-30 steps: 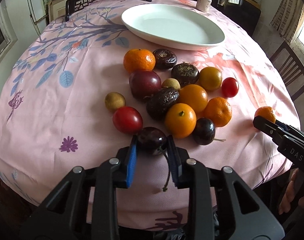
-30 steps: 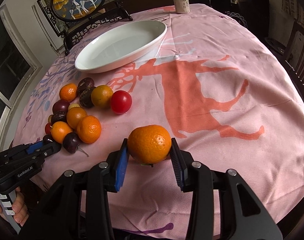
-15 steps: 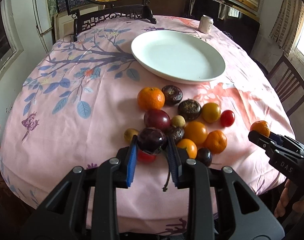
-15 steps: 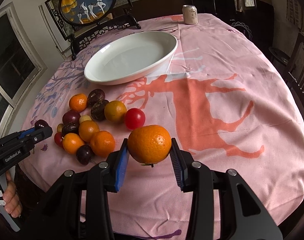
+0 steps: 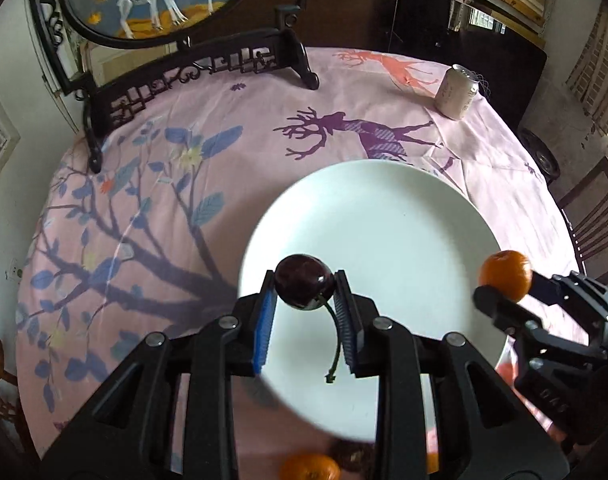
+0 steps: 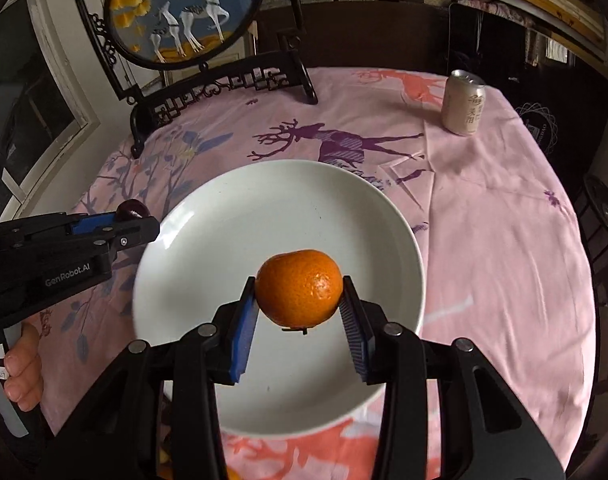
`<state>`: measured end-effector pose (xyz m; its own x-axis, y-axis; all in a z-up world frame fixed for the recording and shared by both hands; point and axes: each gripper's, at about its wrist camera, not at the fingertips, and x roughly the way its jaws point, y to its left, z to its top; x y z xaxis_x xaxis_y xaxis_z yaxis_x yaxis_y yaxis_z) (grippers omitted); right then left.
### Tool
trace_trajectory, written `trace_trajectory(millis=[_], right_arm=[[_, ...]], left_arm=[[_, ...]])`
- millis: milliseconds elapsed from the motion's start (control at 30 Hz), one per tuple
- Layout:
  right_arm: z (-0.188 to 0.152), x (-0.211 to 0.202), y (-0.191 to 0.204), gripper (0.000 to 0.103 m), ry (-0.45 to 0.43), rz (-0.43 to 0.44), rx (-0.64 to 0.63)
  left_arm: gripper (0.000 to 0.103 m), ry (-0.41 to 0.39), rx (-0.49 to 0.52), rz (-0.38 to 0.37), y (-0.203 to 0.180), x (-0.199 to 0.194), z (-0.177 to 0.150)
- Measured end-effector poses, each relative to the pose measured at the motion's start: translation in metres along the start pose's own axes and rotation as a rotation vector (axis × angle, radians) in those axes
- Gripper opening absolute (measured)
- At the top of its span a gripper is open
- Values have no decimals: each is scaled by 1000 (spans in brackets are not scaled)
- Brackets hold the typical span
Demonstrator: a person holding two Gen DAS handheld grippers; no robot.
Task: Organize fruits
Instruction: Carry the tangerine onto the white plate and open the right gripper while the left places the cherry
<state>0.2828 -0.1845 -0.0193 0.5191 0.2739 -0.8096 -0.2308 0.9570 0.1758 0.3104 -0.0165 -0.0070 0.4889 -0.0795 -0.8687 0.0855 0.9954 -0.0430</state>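
My left gripper (image 5: pixel 303 300) is shut on a dark cherry (image 5: pixel 302 286) with a hanging stem and holds it above the near left part of the white plate (image 5: pixel 404 216). My right gripper (image 6: pixel 300 312) is shut on an orange mandarin (image 6: pixel 299 288) and holds it above the plate (image 6: pixel 232 216). The mandarin also shows at the plate's right rim in the left wrist view (image 5: pixel 505 275). The left gripper with its cherry (image 6: pixel 131 210) shows at the plate's left rim in the right wrist view. The plate has no fruit in it.
A drink can (image 5: pixel 456 92) stands at the far right of the pink tablecloth (image 5: pixel 144 208). A dark wooden stand with a round deer picture (image 6: pixel 184 12) stands at the back. Other fruits peek at the bottom edge (image 5: pixel 310 467). Chairs stand to the right.
Both grippers have moved forward from the fruit pile to above the plate, each still holding its fruit. The pile has dropped almost out of view.
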Motion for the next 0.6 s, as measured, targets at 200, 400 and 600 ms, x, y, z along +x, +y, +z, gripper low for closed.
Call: trace_trajectory(millis=[200,400,600], right_arm=[[32,63,-11,41,99,1,21],[37,70,-13,62,87,-30,6],[17,7,-10,63,36,-89,-23]], left_arm=[[29,88,-30,-37,-5,59,30],[48,83,-16,-33,-15,72,38],[54,16,-32,-61,-4,17,19]])
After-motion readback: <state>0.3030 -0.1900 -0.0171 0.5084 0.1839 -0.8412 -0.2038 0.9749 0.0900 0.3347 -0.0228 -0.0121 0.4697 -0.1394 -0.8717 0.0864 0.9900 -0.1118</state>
